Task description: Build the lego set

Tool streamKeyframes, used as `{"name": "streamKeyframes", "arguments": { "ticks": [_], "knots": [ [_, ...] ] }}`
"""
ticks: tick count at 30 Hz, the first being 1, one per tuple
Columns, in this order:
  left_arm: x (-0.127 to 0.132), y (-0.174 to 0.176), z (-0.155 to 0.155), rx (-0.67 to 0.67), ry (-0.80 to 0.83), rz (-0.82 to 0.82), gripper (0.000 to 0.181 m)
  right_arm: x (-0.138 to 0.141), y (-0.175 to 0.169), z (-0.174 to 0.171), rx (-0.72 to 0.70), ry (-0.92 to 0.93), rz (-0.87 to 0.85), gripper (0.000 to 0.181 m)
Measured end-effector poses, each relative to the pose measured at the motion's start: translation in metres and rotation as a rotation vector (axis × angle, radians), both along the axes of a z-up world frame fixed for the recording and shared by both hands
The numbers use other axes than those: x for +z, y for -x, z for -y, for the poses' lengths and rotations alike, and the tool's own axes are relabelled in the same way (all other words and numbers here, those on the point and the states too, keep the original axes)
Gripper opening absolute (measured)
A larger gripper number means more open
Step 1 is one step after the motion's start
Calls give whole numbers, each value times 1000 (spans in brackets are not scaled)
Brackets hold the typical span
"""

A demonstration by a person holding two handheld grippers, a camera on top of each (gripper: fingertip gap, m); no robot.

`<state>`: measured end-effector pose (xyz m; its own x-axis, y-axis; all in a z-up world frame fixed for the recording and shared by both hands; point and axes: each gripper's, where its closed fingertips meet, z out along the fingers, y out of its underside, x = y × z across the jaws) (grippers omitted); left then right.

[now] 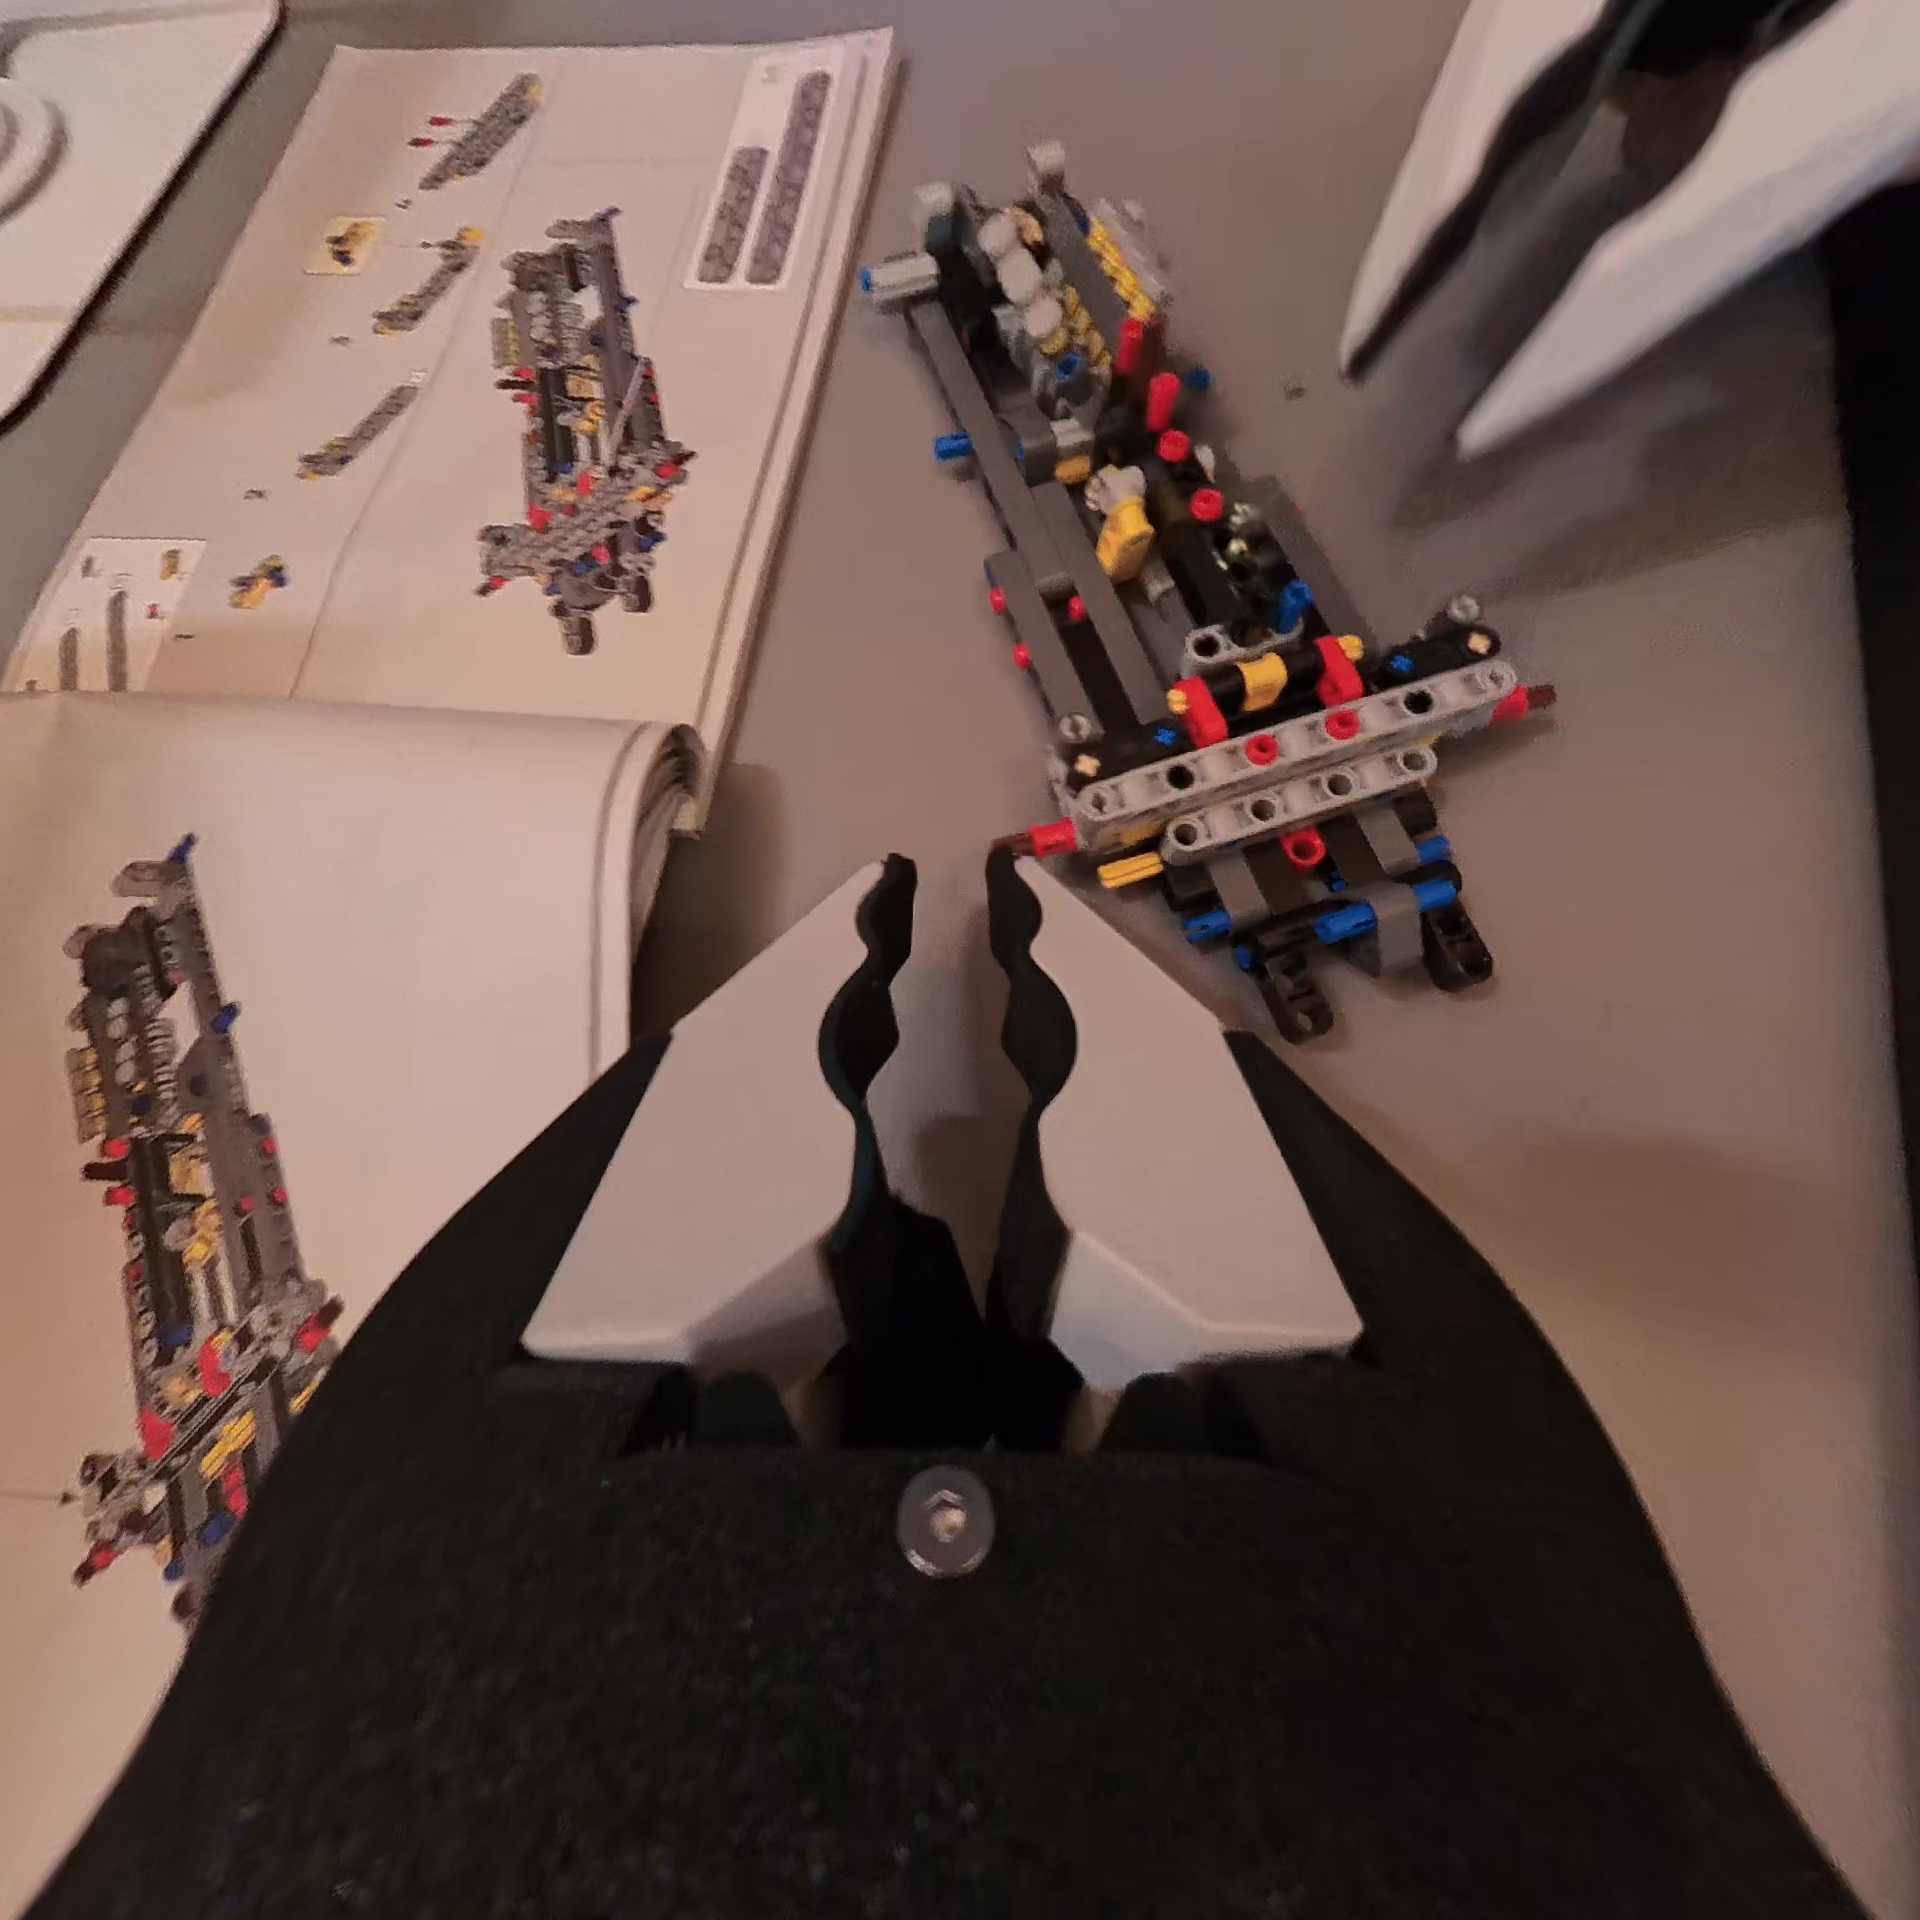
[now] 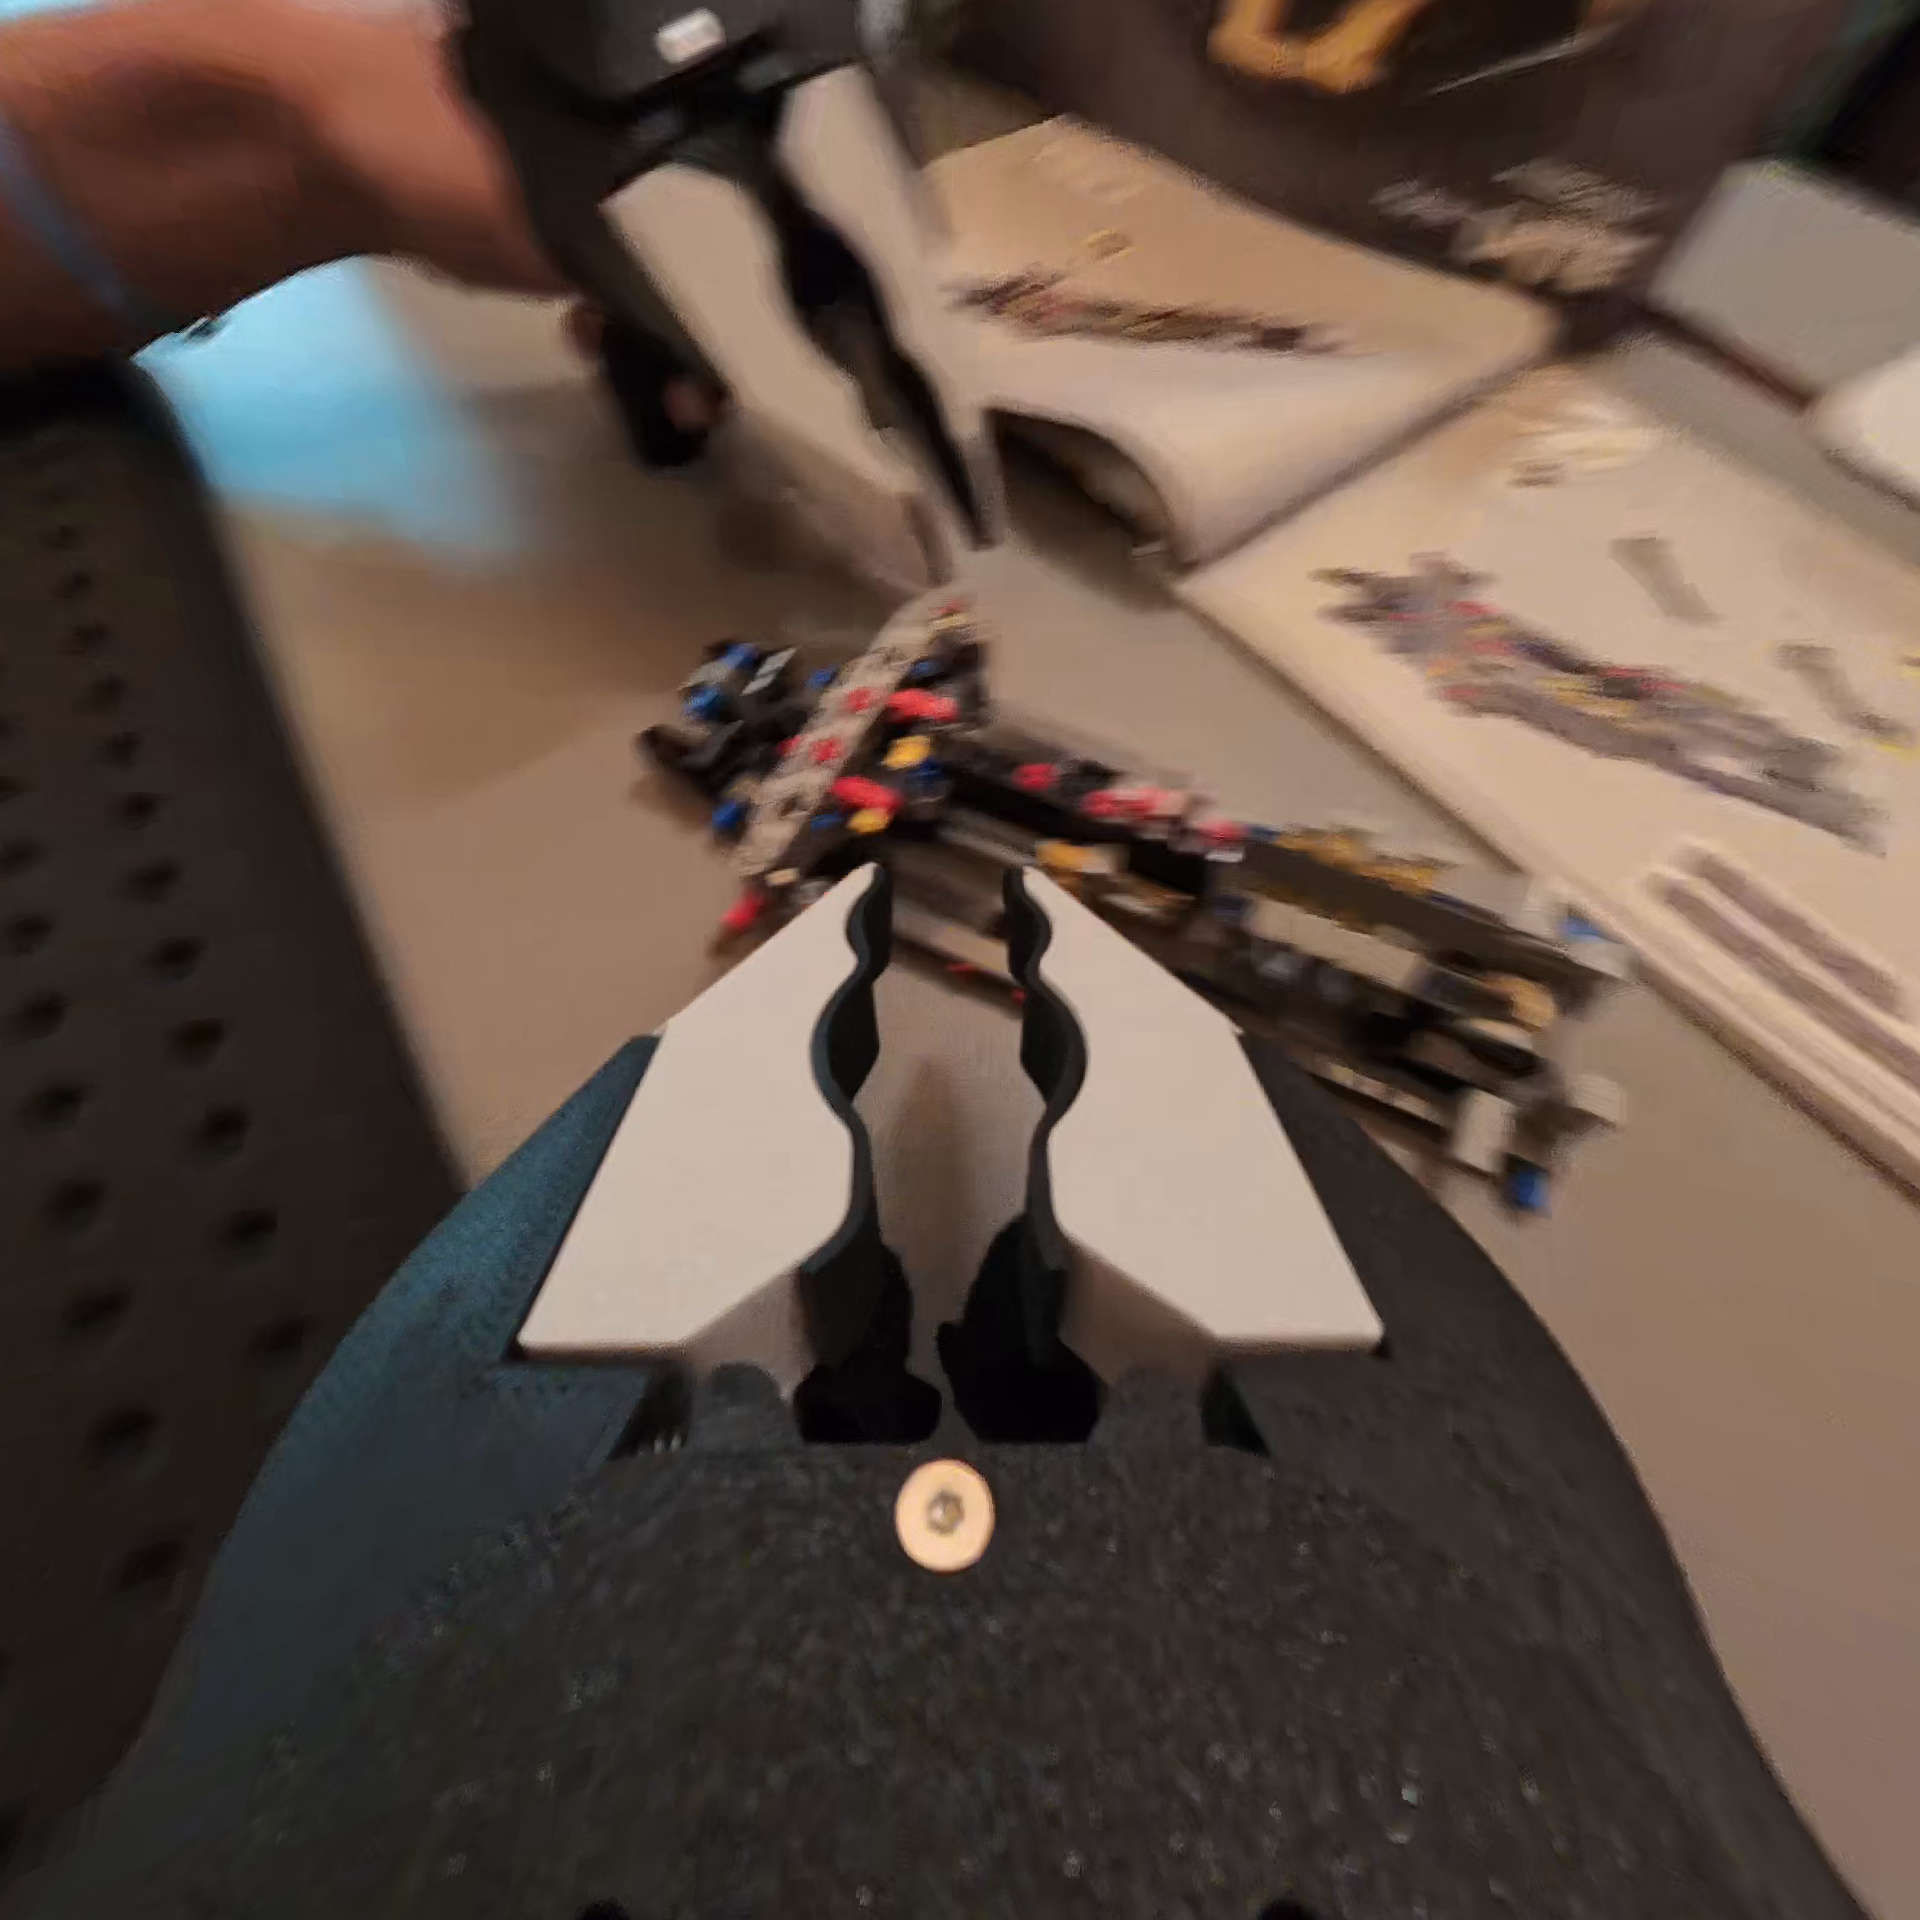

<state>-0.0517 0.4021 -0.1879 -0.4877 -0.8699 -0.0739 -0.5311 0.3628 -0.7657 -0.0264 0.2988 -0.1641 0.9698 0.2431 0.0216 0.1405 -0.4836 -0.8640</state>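
Note:
A long, part-built lego chassis (image 1: 1174,561) of grey and black beams with red, blue and yellow pins lies on the grey table. My left gripper (image 1: 951,868) is open and empty, its fingertips just short of a red pin at the chassis's near end. In the blurred right wrist view the chassis (image 2: 1091,862) lies across the middle. My right gripper (image 2: 945,883) is open and empty just in front of it. The other gripper (image 1: 1621,208) shows at the top right of the left wrist view, and the left one (image 2: 790,260) shows above the chassis in the right wrist view.
An open instruction booklet (image 1: 436,436) lies left of the chassis and also shows in the right wrist view (image 2: 1558,644). A dark box (image 2: 1403,104) stands at the back. A dark perforated surface (image 2: 125,935) and a person's hand (image 2: 208,166) are at the left. The grippers' ends are close to 12 cm from one another.

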Motion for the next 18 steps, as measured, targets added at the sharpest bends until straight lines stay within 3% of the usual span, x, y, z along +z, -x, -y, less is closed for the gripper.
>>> {"name": "streamKeyframes", "arguments": {
  "ticks": [4,6,9,13,16,18],
  "knots": [
    [17,-8,-18,138,68,50,13,22,-90,14,-407,-118,-38,21],
    [26,-12,-25,197,110,83,13,20,-120,25,-537,-140,-129,31],
    [32,-15,-34,260,145,111,14,18,-136,31,-608,-153,-219,36],
    [28,-20,-37,326,188,85,21,18,-135,29,-606,-147,-164,35],
    [40,-50,-17,356,293,46,28,12,-136,34,-635,-114,-139,33],
    [49,-79,8,306,266,-37,36,15,-137,44,-674,-136,-177,32]
  ]
}}
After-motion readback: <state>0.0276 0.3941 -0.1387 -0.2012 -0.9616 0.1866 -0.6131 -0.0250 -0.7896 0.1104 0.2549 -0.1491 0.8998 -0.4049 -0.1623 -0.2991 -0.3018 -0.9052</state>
